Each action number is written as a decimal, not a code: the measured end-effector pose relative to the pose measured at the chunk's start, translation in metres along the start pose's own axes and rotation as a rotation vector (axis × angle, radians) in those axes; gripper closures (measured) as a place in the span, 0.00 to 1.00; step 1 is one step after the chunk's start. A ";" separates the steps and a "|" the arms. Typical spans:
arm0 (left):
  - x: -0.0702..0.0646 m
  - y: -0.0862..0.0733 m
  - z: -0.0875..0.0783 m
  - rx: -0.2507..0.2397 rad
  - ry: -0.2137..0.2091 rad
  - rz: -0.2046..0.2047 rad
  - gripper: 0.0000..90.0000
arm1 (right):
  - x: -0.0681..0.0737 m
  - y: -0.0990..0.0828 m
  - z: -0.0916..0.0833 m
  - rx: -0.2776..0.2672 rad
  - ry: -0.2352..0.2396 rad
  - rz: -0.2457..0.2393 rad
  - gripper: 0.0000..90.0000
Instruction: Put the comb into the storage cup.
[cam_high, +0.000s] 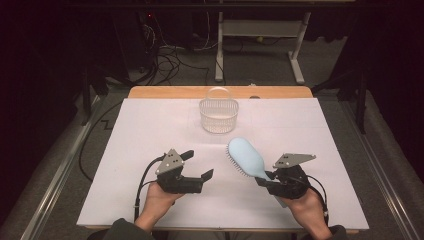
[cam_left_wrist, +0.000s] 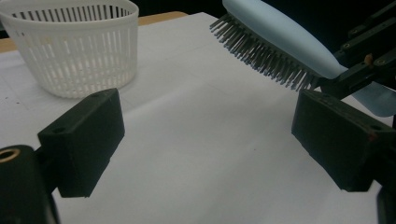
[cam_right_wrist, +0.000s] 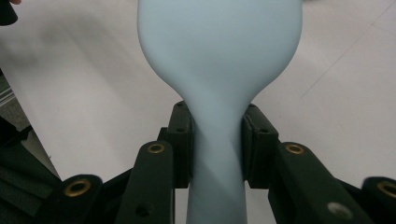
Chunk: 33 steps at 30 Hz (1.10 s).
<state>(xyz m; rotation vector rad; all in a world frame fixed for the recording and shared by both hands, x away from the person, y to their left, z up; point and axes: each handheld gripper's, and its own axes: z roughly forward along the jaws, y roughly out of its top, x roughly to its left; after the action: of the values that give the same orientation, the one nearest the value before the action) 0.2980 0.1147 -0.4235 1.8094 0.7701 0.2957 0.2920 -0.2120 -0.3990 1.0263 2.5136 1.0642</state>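
Gripping smooth pale-blue bristled hairbrush (cam_high: 247, 157): right gripper (cam_high: 266, 181), seemingly plastic.

The hairbrush (cam_right_wrist: 219, 70) looks like smooth, matt pale-blue plastic. The basket (cam_left_wrist: 74, 51) is slotted white plastic. The surface (cam_high: 150, 135) wears a matt white sheet, perhaps paper, over wood.

A lab or test room set up for recording, kept dark around one lit work surface. A wooden table (cam_high: 150, 92) covered by a white paper sheet (cam_high: 150, 150) stands on grey carpet (cam_high: 190, 75). Behind it, tangled black cables (cam_high: 167, 57) run across the floor beside the white metal legs of another desk (cam_high: 260, 30). Long metal rails (cam_high: 60, 175) lie on the floor along both sides of the table.
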 end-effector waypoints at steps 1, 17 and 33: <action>-0.001 0.001 0.001 0.001 -0.008 0.000 0.10 | 0.000 0.000 0.000 -0.002 -0.001 -0.004 0.77; -0.015 0.006 0.026 0.050 -0.070 0.037 0.10 | 0.005 0.003 0.000 -0.006 -0.005 -0.016 0.77; -0.023 0.005 0.043 0.093 -0.104 0.042 0.10 | 0.010 0.005 0.004 -0.008 0.007 -0.031 0.77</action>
<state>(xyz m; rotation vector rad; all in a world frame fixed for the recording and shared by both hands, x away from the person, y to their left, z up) 0.3058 0.0671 -0.4317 1.9145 0.6828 0.1939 0.2890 -0.2000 -0.3978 0.9803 2.5206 1.0704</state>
